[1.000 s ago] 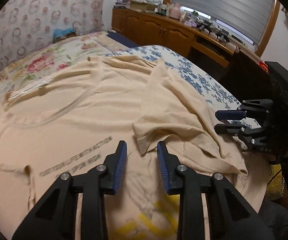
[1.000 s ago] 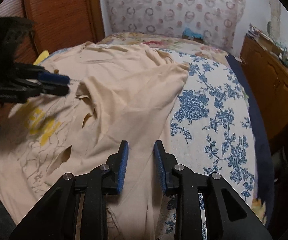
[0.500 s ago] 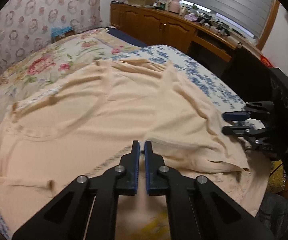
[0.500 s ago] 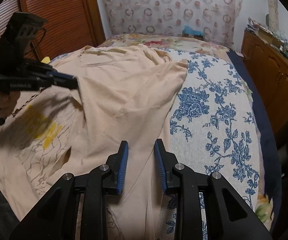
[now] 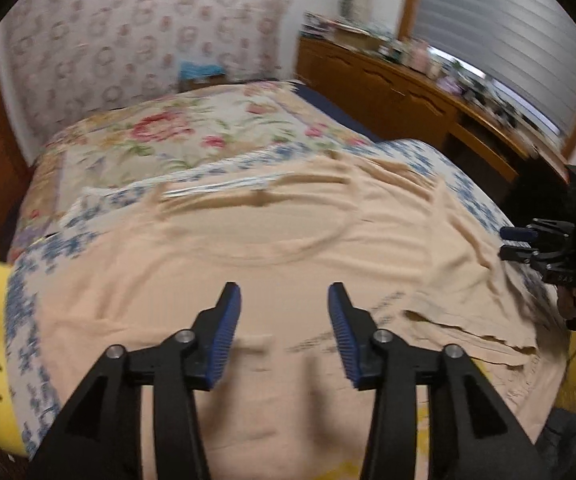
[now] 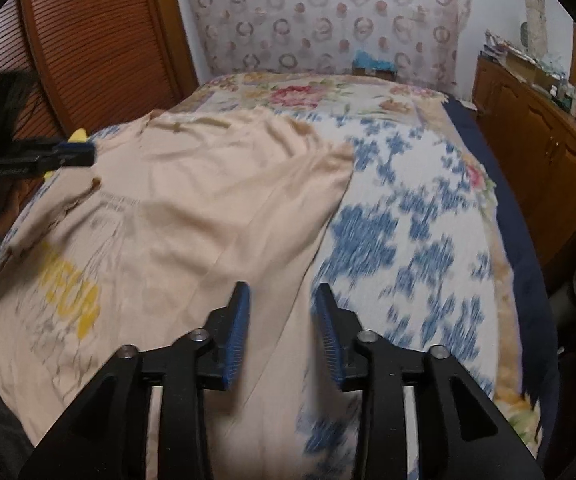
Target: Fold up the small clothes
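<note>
Barely begun: beige T-shirt (image 5: 288,248) spread flat beyond left gripper (image 5: 284,332) and right gripper (image 6: 282,332), jaws just opened, apart, nothing between; every fold left.

Lighting: dim, warm indoor; daylight enters through slatted window blinds (image 5: 504,52). Shadows: soft, faint. Blur: motion smear across bed cover (image 6: 400,240) and wallpaper (image 5: 136,40). Distortion: strong fisheye bowing, black vignette at corners. Glare: not noticeable.

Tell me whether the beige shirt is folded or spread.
Mostly spread: the beige shirt lies flat on the bed, neckline showing; only its right edge is rumpled. Neither gripper holds it.
</note>
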### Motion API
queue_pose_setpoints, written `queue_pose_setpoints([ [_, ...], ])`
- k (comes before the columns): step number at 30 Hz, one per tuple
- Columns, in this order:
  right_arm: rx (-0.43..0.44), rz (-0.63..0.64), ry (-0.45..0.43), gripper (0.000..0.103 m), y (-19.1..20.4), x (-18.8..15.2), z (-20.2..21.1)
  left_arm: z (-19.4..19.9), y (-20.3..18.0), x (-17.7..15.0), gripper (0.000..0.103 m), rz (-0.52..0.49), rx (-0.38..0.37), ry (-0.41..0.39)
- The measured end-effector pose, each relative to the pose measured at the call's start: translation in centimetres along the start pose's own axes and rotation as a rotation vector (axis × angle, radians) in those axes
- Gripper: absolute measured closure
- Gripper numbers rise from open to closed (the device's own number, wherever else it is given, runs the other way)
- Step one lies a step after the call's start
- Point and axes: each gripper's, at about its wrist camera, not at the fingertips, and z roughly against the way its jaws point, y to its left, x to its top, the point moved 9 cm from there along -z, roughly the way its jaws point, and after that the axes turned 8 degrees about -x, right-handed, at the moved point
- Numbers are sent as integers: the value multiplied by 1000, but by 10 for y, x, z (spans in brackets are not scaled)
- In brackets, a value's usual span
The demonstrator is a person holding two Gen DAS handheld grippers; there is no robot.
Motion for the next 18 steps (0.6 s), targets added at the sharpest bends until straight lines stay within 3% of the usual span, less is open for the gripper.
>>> queue_pose_setpoints([
  [10, -15, 8, 16, 57, -16, 52, -53, 29, 114, -28, 50, 184, 213, -30],
  [18, -60, 1, 52, 55, -24, 64, -80, 31, 169, -48, 50, 265, 294, -12],
])
